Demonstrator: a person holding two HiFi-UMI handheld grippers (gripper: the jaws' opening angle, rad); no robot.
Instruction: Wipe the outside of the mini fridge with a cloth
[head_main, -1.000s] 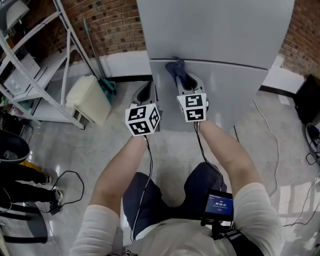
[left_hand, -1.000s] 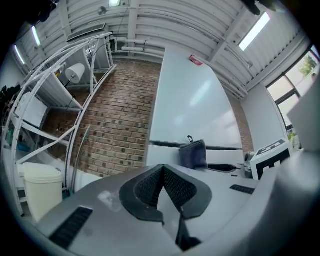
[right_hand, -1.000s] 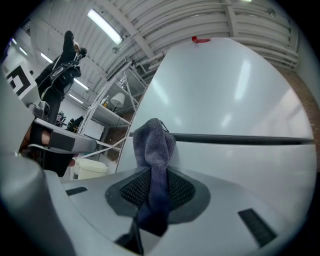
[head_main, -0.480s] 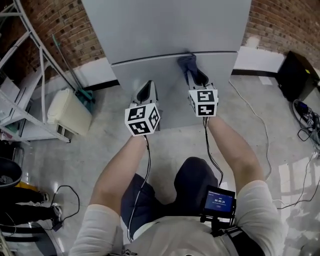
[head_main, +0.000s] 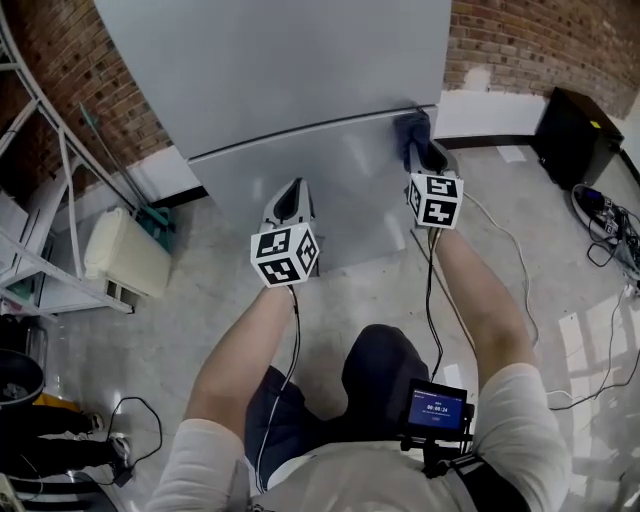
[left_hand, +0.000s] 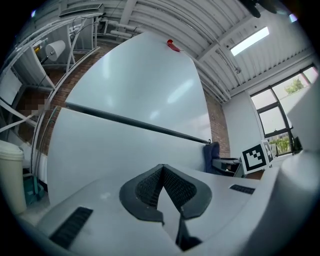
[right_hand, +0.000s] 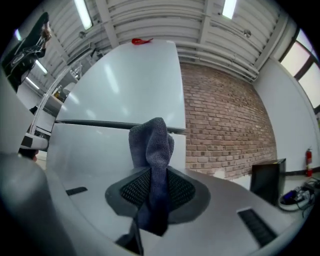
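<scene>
1. The right gripper (head_main: 421, 152) has slid sideways over the last second. Its bunched-up blue-grey knit cloth (head_main: 411, 126) started towards the left of the dark seam (head_main: 300, 130) between the two doors and now sits close to the right-hand edge of the pale grey two-door fridge (head_main: 300, 60).
2. In the right gripper view, the jaws are pinched tight on the cloth (right_hand: 152, 145), with a wad sticking out past the tips towards the fridge front (right_hand: 115, 85).
3. The left gripper (head_main: 289, 195) has hardly shifted. It hangs in front of the lower door, jaws pressed together with nothing in them (left_hand: 162, 182).
4. My take: that's one pass along the seam pretty much finished, since there's no more door to the right. The big upper panel and most of the lower door probably haven't been wiped yet.
</scene>
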